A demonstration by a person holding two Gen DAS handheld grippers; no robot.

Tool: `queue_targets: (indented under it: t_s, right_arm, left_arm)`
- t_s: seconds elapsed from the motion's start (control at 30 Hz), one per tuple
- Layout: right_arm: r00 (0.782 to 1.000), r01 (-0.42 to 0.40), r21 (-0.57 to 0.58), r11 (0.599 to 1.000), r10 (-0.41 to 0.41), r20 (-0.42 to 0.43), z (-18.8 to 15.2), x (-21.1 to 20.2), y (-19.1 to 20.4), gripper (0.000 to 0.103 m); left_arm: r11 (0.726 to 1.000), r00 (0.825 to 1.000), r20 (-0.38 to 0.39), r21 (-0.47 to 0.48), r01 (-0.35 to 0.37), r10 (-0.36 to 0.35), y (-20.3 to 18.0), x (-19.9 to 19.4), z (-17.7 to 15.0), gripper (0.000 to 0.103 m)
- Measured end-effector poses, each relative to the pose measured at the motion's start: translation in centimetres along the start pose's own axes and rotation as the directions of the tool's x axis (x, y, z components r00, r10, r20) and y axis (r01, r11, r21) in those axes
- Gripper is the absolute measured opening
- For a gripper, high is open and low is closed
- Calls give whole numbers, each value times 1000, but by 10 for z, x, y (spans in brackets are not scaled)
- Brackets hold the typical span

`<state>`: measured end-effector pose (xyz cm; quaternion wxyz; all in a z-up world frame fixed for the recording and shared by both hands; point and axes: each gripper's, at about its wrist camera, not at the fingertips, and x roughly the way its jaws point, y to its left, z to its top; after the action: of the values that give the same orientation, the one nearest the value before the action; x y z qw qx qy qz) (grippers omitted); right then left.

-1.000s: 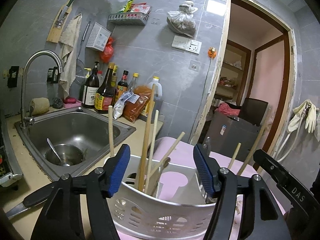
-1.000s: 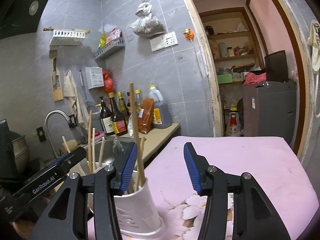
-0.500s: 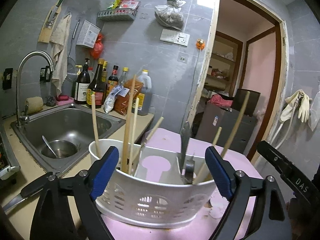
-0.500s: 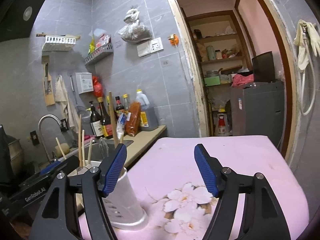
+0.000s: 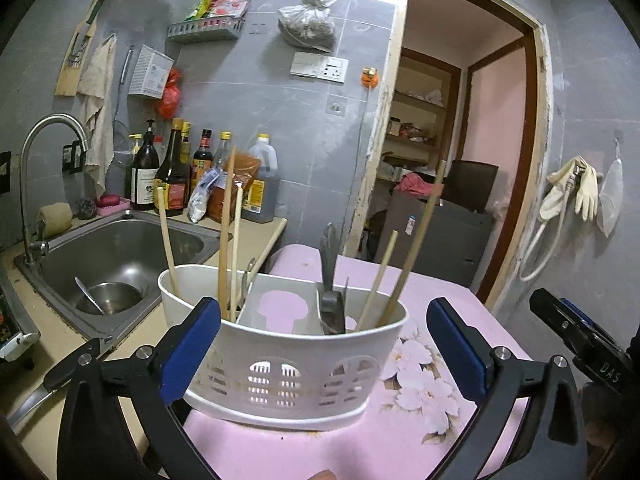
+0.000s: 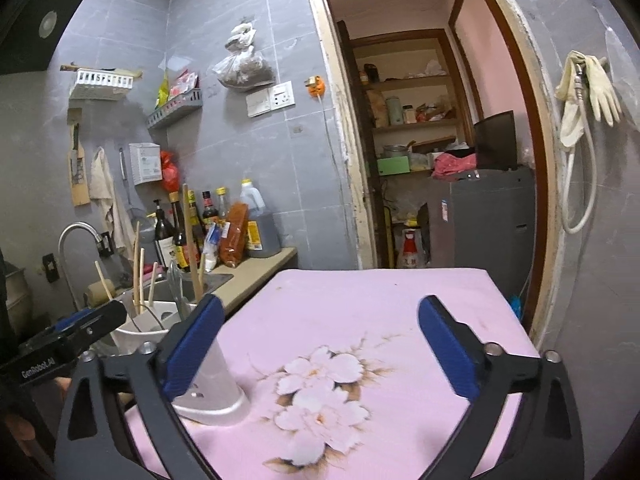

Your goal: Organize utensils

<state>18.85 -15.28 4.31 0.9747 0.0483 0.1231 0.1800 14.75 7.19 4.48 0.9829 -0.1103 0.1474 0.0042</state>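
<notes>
our left gripper (image 5: 324, 344) has just been opening, wide now, pads clear of the white utensil caddy (image 5: 288, 376) on the pink floral cloth (image 5: 420, 420). right gripper (image 6: 318, 344) likewise spread, nothing between. chopsticks (image 5: 226, 236) upright inside, steel sink (image 5: 120, 248) beyond.

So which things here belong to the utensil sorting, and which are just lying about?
Job: white utensil caddy; wooden chopsticks; metal utensils in it.

Lying about: sauce bottles; sink with bowl; rubber gloves; hanging bag.
</notes>
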Motion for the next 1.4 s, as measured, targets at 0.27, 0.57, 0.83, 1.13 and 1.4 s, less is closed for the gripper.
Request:
queue_targets:
  t_s: [0.27, 0.57, 0.83, 1.13, 1.4]
  right_arm:
    - [999, 55, -31, 998, -55, 0, -3, -20, -8, 103]
    - [993, 119, -62, 991, -119, -2, -9, -44, -9, 103]
    - [985, 172, -76, 982, -174, -16, -17, -62, -10, 103]
    - [974, 220, -85, 972, -223, -34, -28, -89, -4, 103]
    - [964, 262, -89, 961, -265, -23, -38, -114, -2, 103]
  left_arm:
    - [1000, 1000, -7, 30, 8, -8, -6, -8, -5, 101]
    - [998, 1000, -2, 63, 0, 0, -15, -22, -18, 101]
    - [995, 1000, -21, 103, 3, 0, -20, -35, -34, 101]
    - [992, 999, -44, 128, -2, 8, -25, -54, -47, 101]
    - [993, 999, -44, 120, -20, 26, -23, -74, -56, 101]
